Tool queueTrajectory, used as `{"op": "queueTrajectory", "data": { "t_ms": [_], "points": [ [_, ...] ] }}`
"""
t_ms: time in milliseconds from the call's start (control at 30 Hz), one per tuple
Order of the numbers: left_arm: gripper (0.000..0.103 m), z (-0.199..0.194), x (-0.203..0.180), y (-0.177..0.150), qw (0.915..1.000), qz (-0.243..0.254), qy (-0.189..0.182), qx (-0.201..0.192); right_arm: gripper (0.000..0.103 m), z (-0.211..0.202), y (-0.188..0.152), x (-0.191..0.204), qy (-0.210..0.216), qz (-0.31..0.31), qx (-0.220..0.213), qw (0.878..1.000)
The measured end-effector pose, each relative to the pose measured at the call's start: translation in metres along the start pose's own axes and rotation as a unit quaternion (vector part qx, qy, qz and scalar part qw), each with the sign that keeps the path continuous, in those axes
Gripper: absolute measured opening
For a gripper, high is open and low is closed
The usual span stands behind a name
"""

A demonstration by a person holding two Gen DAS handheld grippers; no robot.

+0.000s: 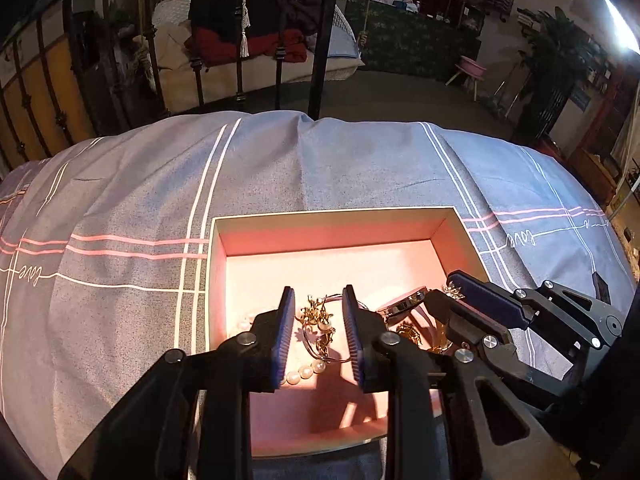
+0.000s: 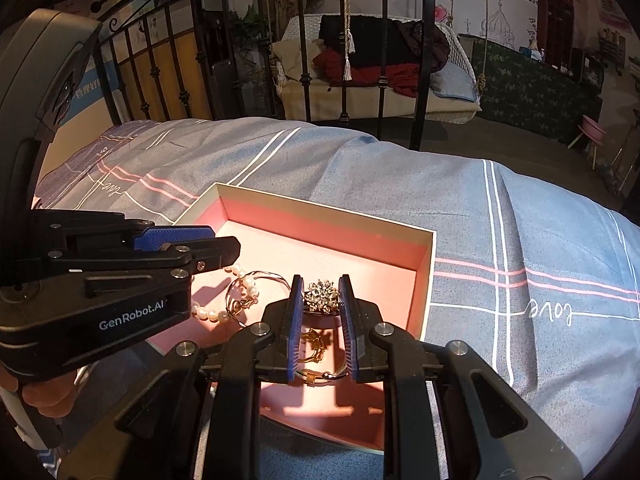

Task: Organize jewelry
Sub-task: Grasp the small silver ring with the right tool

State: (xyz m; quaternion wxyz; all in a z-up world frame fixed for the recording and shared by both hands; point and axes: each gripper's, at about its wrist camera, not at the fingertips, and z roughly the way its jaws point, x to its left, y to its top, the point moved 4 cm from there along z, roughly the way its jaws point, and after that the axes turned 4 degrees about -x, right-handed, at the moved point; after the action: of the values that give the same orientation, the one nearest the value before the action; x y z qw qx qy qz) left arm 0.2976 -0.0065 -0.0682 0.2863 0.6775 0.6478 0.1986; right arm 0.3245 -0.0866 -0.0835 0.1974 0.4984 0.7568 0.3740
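A pink-lined box (image 1: 336,236) lies open on the bed. My left gripper (image 1: 318,292) hangs over its near left part, jaws open, with a gold chain piece (image 1: 318,320) lying loose between them and a pearl string (image 1: 304,372) beneath. From the right wrist view, the left gripper (image 2: 224,240) reaches in from the left beside the pearl string (image 2: 244,280). My right gripper (image 2: 320,280) is open around a sparkling brooch (image 2: 322,296) resting in the box (image 2: 424,280), close to both pads. Gold pieces (image 2: 316,344) lie under it. The right gripper (image 1: 440,290) enters from the right.
The box sits on a blue-grey bedcover (image 1: 320,160) with white and pink stripes. A black iron railing (image 2: 384,60) stands at the bed's far edge, with a hanging seat piled with clothes (image 2: 380,52) behind. A hand (image 2: 40,396) holds the left gripper.
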Motion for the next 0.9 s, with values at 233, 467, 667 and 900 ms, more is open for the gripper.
{"op": "queueTrajectory", "data": {
  "t_ms": [233, 467, 667, 900],
  "points": [
    [0.068, -0.042, -0.001, -0.012, 0.9992, 0.004, -0.016, -0.036, 0.06, -0.039, -0.009, 0.011, -0.008, -0.011, -0.034, 0.999],
    [0.069, -0.076, 0.007, -0.08, 0.9988, -0.008, -0.034, -0.034, 0.06, -0.072, -0.078, 0.036, 0.033, -0.006, -0.005, 0.999],
    [0.064, -0.078, 0.026, -0.13, 0.9998, 0.006, -0.013, -0.011, 0.047, -0.074, -0.109, 0.071, 0.077, -0.046, 0.031, 0.995],
    [0.058, -0.068, 0.04, -0.138, 1.0, 0.002, 0.004, 0.005, 0.039, -0.053, -0.109, 0.098, 0.111, -0.082, 0.071, 0.988]
  ]
}}
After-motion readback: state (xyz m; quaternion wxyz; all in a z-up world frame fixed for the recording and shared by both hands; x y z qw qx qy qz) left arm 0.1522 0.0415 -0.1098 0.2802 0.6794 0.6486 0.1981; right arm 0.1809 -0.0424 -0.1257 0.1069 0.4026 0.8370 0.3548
